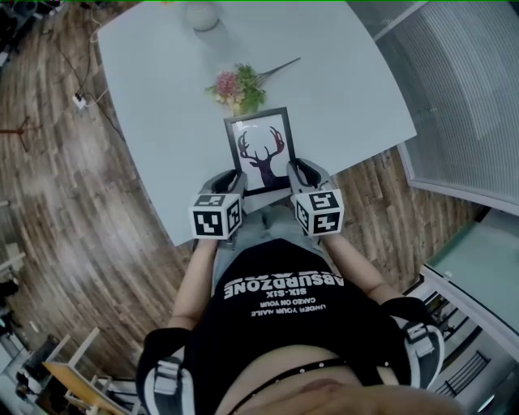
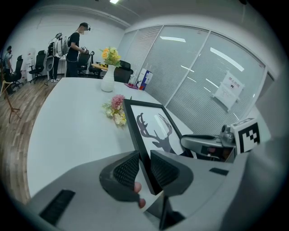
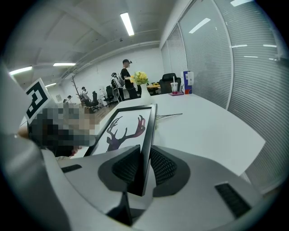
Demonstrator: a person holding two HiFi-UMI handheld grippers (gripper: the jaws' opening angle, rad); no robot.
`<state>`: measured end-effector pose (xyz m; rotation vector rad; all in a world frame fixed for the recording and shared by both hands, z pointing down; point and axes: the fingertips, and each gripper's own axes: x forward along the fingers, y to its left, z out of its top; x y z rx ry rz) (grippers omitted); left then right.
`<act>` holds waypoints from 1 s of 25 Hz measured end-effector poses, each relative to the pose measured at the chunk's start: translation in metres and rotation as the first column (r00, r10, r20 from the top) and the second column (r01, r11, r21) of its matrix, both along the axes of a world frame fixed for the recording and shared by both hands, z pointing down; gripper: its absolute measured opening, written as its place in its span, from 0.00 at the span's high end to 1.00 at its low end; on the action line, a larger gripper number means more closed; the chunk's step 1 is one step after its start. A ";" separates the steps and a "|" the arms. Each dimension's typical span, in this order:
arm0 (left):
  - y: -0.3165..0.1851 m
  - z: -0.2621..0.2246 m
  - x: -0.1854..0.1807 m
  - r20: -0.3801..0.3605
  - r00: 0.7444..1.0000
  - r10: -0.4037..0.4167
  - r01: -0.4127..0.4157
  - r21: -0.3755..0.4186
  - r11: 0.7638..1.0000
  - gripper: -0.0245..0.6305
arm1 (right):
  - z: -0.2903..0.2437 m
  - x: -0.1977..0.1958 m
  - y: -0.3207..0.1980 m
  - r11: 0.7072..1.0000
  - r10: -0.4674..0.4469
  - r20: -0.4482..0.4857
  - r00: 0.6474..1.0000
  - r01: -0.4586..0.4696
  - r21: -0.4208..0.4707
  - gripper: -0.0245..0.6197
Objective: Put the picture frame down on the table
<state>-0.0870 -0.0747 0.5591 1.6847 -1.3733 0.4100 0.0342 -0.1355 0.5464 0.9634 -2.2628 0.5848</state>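
A black picture frame [image 1: 262, 151] with a dark deer print is held over the near edge of the white table [image 1: 162, 97]. My left gripper [image 1: 233, 183] is shut on the frame's left edge [image 2: 140, 149]. My right gripper [image 1: 298, 175] is shut on the frame's right edge [image 3: 146, 144]. The ribbed pads [image 2: 128, 169] of the left gripper press both faces of the frame edge, and the right gripper's pads [image 3: 162, 167] do the same. The frame [image 3: 126, 128] tilts up away from me, deer side up.
A small bunch of flowers [image 1: 240, 87] lies on the table just beyond the frame. A white vase [image 1: 202, 14] stands at the far edge. Glass walls with blinds [image 1: 470, 97] run along the right. Wooden floor [image 1: 73, 203] lies to the left. People stand in the distance [image 2: 74, 45].
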 end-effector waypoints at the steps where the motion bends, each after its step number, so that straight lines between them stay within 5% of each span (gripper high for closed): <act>1: 0.000 0.002 0.000 -0.001 1.000 0.002 -0.002 -0.004 1.000 0.83 | 0.002 0.000 0.000 1.000 0.001 -0.003 1.000 -0.001 -0.002 0.83; 25: 0.003 0.039 0.001 0.019 1.000 0.012 -0.011 -0.066 0.998 0.83 | 0.038 -0.001 0.000 0.999 -0.007 -0.035 0.999 0.006 -0.036 0.83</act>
